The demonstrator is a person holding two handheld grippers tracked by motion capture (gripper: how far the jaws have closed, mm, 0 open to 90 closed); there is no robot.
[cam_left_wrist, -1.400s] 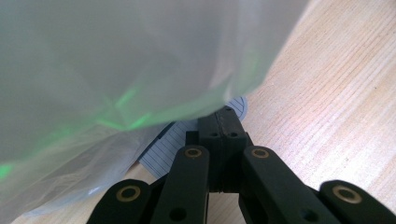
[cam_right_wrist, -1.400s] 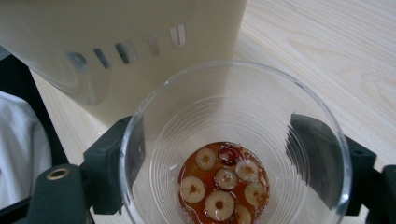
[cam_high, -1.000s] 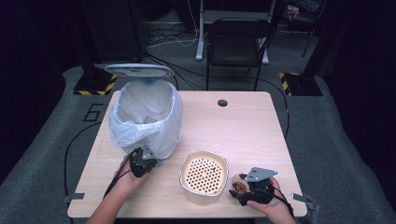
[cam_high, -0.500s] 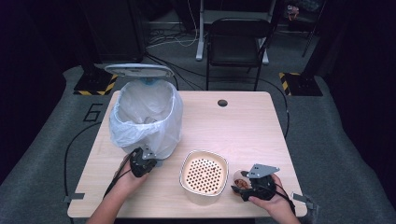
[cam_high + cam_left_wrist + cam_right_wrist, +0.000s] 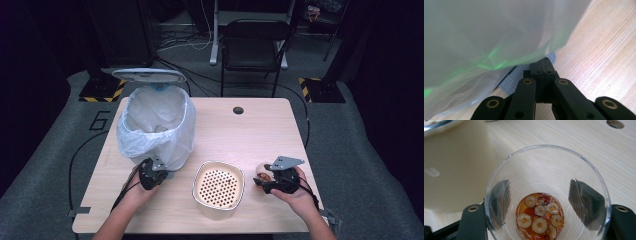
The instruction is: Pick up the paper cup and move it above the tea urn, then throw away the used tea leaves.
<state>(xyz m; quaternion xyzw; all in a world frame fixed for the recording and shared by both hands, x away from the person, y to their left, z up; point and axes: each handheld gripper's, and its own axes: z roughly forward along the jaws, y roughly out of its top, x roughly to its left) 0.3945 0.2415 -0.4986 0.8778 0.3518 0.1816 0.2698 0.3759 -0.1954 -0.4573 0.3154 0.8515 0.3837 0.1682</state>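
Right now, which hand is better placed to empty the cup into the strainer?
The right. Its gripper is shut on the cup beside the strainer; the left gripper is shut at the bin bag.

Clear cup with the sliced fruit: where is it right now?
The clear cup sits between the right gripper jaws at the table's near right, beside the perforated strainer bowl.

Bin (image 5: 156, 127) sits back-left on your table (image 5: 250, 130); strainer bowl (image 5: 218, 189) front-centre, cup (image 5: 546, 195) just right of it, between your right gripper (image 5: 264, 181) jaws.
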